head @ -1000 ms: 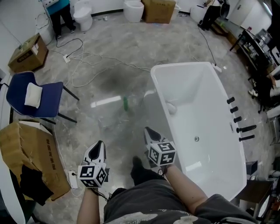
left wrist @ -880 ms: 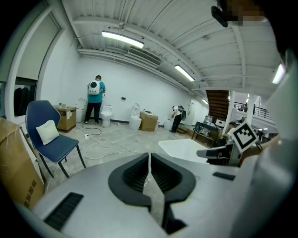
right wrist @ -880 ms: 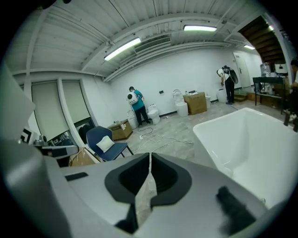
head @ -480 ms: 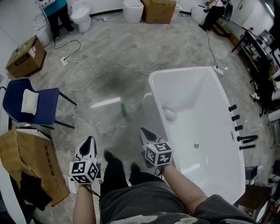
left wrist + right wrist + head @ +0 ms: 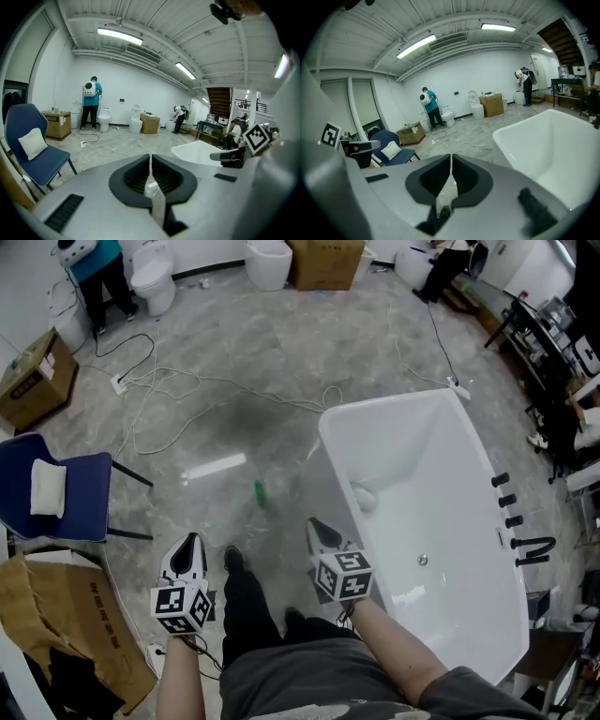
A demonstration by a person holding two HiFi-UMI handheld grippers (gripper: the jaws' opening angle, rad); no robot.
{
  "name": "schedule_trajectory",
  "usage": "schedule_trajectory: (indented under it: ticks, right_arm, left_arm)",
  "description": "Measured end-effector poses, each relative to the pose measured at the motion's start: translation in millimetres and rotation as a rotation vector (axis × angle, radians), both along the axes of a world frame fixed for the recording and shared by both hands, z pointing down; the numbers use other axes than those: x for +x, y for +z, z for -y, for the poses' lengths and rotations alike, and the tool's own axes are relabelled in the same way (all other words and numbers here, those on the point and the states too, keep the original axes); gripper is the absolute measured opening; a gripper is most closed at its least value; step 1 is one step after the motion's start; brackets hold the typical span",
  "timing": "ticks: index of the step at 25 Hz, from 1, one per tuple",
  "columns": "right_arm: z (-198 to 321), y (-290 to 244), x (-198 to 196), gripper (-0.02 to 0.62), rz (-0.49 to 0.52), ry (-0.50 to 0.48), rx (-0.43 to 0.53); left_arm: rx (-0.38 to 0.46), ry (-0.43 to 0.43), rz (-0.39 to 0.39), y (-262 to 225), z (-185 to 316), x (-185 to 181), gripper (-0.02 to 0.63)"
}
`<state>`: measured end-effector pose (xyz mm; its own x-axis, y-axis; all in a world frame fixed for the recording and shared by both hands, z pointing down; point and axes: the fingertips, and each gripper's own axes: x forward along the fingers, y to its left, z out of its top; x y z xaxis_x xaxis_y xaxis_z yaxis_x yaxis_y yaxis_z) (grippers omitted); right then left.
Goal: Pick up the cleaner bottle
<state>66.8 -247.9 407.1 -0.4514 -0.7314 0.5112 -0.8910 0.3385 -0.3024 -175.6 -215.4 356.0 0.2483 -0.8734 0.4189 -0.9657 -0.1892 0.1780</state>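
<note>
Grey floor (image 5: pixel 281 352) takes up most of the head view, with a wide bare strip running down the middle. White bathtub (image 5: pixel 394 401) fills the right side; its long left rim slants down the frame and closes off that side of the strip. Blue chair (image 5: pixel 70 512) with a white cushion (image 5: pixel 47 487) stands at the left edge, with a cardboard box (image 5: pixel 56 615) below it in the lower left corner. Loose cables (image 5: pixel 187 381) loop over the floor farther out, past the bare strip. Person's dark legs (image 5: pixel 246 601) stand between the two grippers. Left gripper (image 5: pixel 190 542) is low left over bare floor, jaws pressed together with nothing between them. Right gripper (image 5: pixel 316 526) is just beside the tub's outer wall, jaws also closed and empty. Cleaner bottle (image 5: pixel 260 492), small and green, is on open floor ahead of both grippers, between their lines and nearer the right one, left of the tub and apart from it. Its long axis runs roughly away from the person, far end tipped slightly left. Too small to tell the cap end, or whether it stands or lies.
</note>
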Motion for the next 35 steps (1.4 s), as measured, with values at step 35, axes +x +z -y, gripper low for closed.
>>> schedule_trajectory:
  ticks: [35]
  right_arm:
    - [173,458,-86,0.201,-0.033,0.04,-0.041]
  left_arm:
    - [-0.064,0.14,0.006,442,191,-86,0.026]
